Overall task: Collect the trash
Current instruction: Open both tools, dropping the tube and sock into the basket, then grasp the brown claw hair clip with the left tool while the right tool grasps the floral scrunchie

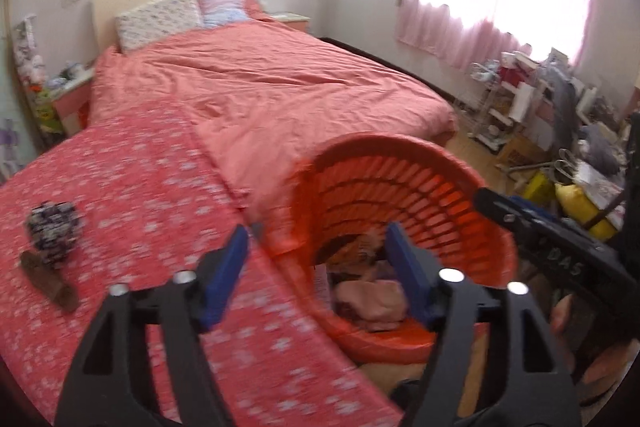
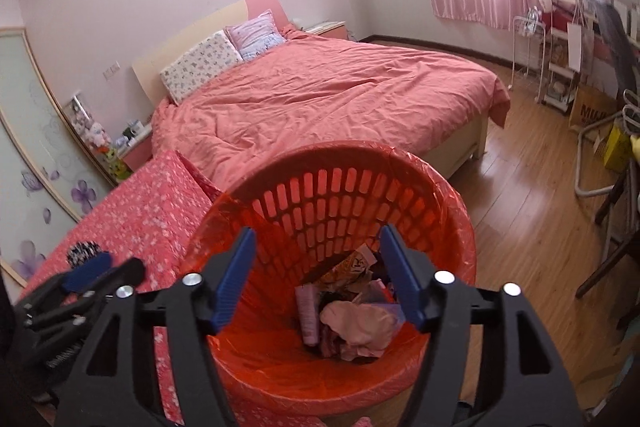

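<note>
An orange slatted waste basket (image 2: 340, 195) with an orange liner stands beside the floral red bedding; it also shows in the left wrist view (image 1: 424, 183). Inside lie crumpled pink tissue (image 2: 356, 323), wrappers and a pink tube (image 2: 308, 315). My right gripper (image 2: 316, 275) is open and empty right above the basket's mouth. My left gripper (image 1: 316, 275) is open and empty over the bedding's edge, beside the basket. On the floral bedding (image 1: 132, 195) lie a crumpled dark patterned wad (image 1: 54, 231) and a brown wrapper (image 1: 50, 281), left of my left gripper.
A large bed with a salmon duvet (image 2: 332, 95) fills the middle. Nightstands stand at both sides of the headboard. Cluttered shelves and a cart (image 2: 560, 67) line the right wall under the window. Wood floor (image 2: 528, 187) lies right of the basket.
</note>
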